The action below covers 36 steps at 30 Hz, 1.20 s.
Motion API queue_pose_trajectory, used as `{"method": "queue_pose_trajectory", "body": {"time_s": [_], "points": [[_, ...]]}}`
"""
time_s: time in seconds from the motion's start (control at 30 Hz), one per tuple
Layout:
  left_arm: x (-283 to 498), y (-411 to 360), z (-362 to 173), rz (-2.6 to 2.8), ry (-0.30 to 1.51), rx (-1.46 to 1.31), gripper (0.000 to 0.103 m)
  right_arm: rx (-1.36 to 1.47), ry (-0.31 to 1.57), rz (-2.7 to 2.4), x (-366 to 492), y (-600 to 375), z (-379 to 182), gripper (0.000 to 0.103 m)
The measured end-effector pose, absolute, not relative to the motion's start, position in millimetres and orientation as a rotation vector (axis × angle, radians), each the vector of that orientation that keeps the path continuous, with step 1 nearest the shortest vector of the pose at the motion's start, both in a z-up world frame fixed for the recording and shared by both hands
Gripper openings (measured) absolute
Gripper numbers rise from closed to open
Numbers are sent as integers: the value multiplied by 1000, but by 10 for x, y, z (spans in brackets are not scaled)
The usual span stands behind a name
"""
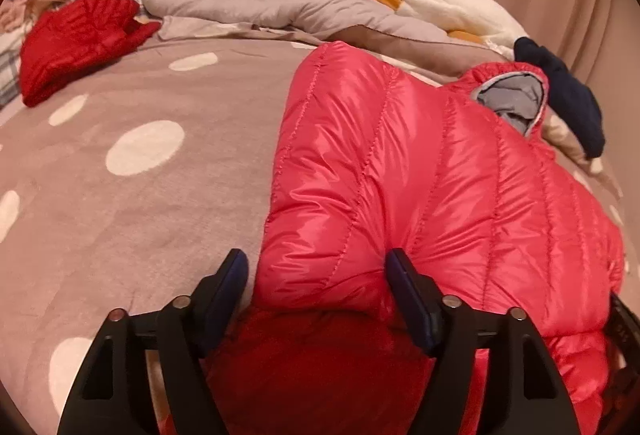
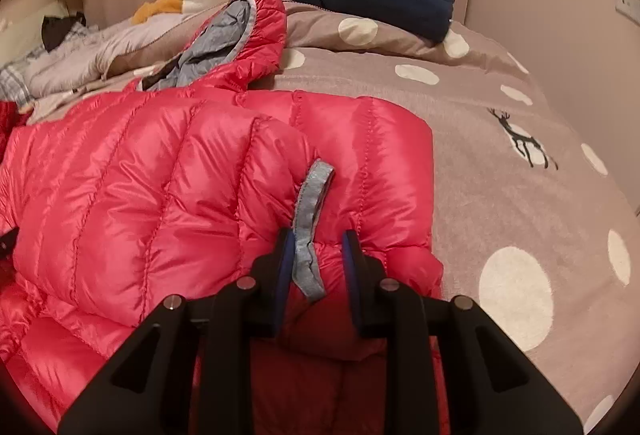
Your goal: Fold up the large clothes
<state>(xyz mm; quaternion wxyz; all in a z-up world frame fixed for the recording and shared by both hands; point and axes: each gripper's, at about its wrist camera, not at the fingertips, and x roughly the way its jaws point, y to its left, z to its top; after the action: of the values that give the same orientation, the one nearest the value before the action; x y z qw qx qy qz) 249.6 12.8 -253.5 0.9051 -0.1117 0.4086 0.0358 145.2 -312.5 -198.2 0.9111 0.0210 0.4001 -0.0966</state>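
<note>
While the red down jacket lies spread on the polka-dot bed cover, your left gripper stands wide open astride a folded sleeve, its pads not pressing. Your right gripper has narrow jaws around the sleeve's grey cuff; whether they pinch it I cannot tell.

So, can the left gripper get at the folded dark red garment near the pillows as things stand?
Probably yes. The left gripper is occupied with the pink puffer jacket, but only bare dotted blanket lies between it and the dark red garment.
</note>
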Motion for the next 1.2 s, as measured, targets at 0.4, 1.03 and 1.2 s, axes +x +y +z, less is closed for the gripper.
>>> {"method": "queue_pose_trajectory", "body": {"time_s": [0.4,1.03,1.2], "points": [[2515,129,-2539,89,854,-219,76,74,821,-187,1460,-3153,-1992,26],[2510,195,-2565,103,863,-248,87,108,819,-171,1472,-3188,-2006,27],[2513,192,-2567,104,864,-249,89,108,818,-171,1467,-3188,-2009,27]]}}
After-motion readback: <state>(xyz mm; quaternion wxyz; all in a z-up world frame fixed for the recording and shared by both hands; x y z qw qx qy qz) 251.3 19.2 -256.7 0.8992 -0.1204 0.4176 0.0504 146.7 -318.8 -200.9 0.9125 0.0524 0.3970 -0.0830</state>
